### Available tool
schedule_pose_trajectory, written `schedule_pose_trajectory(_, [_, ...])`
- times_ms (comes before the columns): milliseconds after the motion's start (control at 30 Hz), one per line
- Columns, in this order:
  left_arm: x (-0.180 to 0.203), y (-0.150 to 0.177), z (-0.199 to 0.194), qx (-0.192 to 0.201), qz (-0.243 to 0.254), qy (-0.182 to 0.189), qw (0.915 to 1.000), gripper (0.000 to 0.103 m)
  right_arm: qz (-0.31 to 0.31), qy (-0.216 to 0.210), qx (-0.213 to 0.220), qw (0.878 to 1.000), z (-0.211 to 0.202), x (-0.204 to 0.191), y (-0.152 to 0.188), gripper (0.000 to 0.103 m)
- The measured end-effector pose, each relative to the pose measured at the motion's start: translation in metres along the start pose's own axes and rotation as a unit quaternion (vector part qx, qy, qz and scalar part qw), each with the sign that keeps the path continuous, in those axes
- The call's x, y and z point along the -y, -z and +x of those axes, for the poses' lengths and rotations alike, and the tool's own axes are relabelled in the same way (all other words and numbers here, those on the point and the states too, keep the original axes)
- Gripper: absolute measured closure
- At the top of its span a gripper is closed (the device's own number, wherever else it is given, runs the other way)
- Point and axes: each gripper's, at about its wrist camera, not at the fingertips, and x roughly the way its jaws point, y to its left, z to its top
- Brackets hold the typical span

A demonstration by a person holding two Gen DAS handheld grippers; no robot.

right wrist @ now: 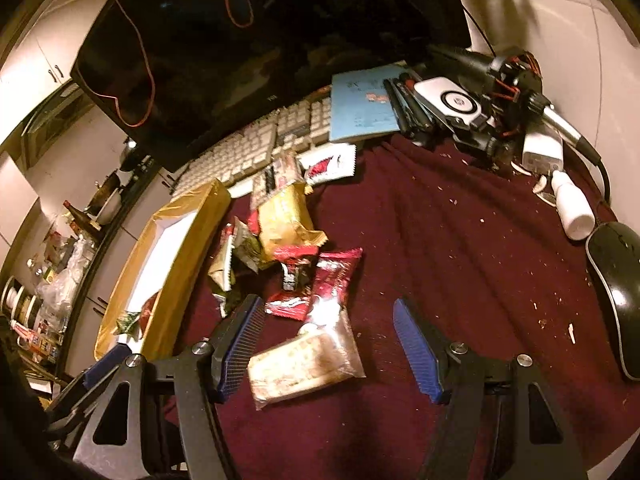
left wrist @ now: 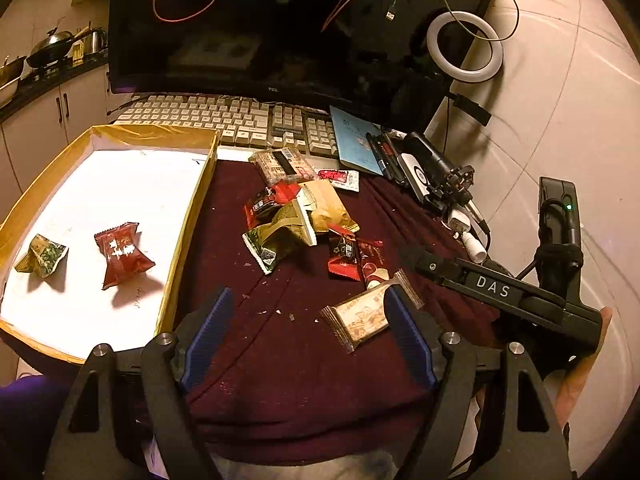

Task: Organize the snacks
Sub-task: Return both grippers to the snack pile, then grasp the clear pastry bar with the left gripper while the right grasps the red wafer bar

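A pile of wrapped snacks lies on a dark red cloth. Left of it stands a gold-rimmed box with a white floor, holding a red packet and a green packet. A clear-wrapped biscuit bar lies nearest. My left gripper is open above the cloth, its right finger just beside the bar. My right gripper is open with the bar lying between its blue fingers, pads apart from it. The right gripper's body shows in the left wrist view.
A keyboard and a dark monitor stand behind the snacks. A blue booklet, pens, a power bank, a small white bottle and a black mouse lie at the right. Crumbs dot the cloth.
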Motion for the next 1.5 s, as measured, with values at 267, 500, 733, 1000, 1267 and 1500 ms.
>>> schedule_pose_trajectory(267, [0.001, 0.0, 0.0, 0.003, -0.001, 0.0, 1.0, 0.025, 0.001, -0.002, -0.011, 1.0, 0.006, 0.001, 0.002, 0.033])
schedule_pose_trajectory(500, [-0.001, -0.001, 0.001, 0.007, -0.003, 0.001, 1.0, 0.025, 0.007, 0.004, -0.014, 1.0, 0.008, 0.006, 0.002, 0.033])
schedule_pose_trajectory(733, [-0.002, -0.001, 0.002, 0.007, -0.008, 0.001, 0.9999, 0.025, 0.007, 0.006, -0.017, 1.0, 0.01, 0.007, 0.003, 0.033])
schedule_pose_trajectory(1000, [-0.002, -0.001, 0.003, 0.006, -0.006, 0.002, 1.0, 0.025, 0.008, 0.014, -0.012, 1.0, 0.008, 0.01, 0.002, 0.033])
schedule_pose_trajectory(1267, [-0.001, 0.0, 0.005, 0.004, -0.005, 0.002, 1.0, 0.025, 0.01, 0.014, -0.015, 1.0, 0.011, 0.013, 0.001, 0.033])
schedule_pose_trajectory(1500, [-0.003, 0.0, 0.004, 0.007, -0.007, 0.003, 0.9999, 0.025, 0.009, 0.018, -0.014, 1.0, 0.01, 0.012, 0.0, 0.033])
